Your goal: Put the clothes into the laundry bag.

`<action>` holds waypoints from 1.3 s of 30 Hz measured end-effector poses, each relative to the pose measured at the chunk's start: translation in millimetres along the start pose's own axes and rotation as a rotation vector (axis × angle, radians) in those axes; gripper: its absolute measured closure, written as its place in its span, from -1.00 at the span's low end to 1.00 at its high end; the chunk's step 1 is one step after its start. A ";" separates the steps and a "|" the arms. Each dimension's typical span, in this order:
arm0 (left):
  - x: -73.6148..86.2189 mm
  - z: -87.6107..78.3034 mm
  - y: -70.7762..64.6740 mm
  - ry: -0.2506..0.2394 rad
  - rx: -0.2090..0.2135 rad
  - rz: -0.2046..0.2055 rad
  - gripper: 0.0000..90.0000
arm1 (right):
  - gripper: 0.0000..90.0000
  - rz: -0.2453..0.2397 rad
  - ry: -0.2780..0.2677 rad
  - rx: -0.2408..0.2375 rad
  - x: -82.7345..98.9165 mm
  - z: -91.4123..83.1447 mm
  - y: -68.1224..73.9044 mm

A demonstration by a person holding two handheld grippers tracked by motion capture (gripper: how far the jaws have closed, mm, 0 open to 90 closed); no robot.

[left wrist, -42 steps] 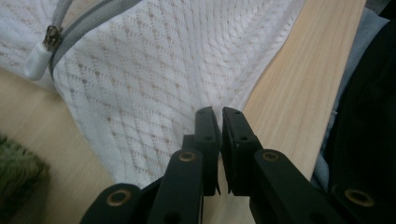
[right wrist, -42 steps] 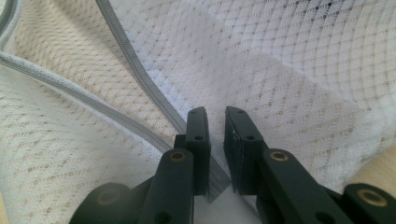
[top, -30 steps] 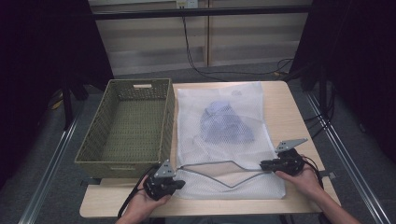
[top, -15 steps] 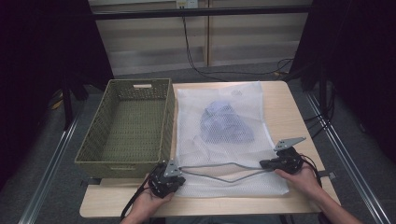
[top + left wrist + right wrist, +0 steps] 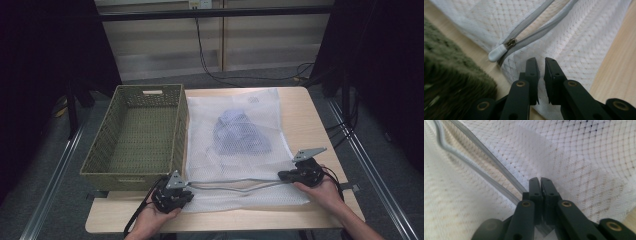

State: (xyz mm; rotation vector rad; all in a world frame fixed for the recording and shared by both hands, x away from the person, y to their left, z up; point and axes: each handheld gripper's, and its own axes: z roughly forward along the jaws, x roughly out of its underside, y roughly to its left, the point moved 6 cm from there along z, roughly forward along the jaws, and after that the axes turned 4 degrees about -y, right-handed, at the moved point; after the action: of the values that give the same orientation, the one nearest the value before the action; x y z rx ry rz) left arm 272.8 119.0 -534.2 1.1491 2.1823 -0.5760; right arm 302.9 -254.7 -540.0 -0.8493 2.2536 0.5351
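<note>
far left on the table (image 5: 320, 120): green woven basket (image 5: 137, 135), long side just beside the white mesh bag (image 5: 250, 150), which lies flat over the middle and right of the tabletop. blue cloth (image 5: 241, 134) bunched inside the bag, toward its far half, well apart from both grippers.

near edge, l to r: left gripper (image 5: 172, 196) in the person's left hand (image 5: 152, 220), at the bag's near-left corner, just beside the basket's near corner. grey zipper (image 5: 235, 184) runs across the bag's near end btwn the two grippers, its two sides gaping apart in the middle. right gripper (image 5: 295, 175) in the right hand (image 5: 325, 192) at the zipper's right end.

left gripper view: jaws have just been opening a bit; a narrow gap shows btwn them, nothing pinched in it, tips over the mesh just below the zipper's end. white zipper pull (image 5: 497, 52) lies left of the tips, near but not touched, at the point where the two zipper tapes meet. basket edge (image 5: 451, 82) blurred at left.

right gripper view: jaws have just eased open a bit too, yet they sit nearly pressed together w/ a fold of the bag's mesh (image 5: 579, 165) puckered up right at the tips; looks pinched, mesh drawn into a ridge there. zipper tapes (image 5: 486, 170) run off to the upper left beside the jaws.
</note>
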 end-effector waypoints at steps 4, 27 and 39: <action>-6.4 -3.5 -1.7 -0.069 0.033 -0.009 0.74 | 0.80 0.034 -0.068 -0.049 -4.9 -3.6 -2.3; -23.9 -54.1 -23.9 -0.385 -0.098 -0.013 -0.42 | -0.03 0.073 -0.411 -0.084 -15.9 -66.7 28.1; -21.2 -60.5 -21.4 -0.457 -0.111 -0.011 -0.69 | -0.13 0.086 -0.462 -0.027 2.5 -89.0 35.9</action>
State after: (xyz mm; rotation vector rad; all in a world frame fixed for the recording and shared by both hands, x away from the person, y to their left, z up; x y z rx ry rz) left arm 245.7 132.6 -473.8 0.8479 1.8036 -0.6420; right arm 237.6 -281.0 -474.7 -0.5712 1.8655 0.7213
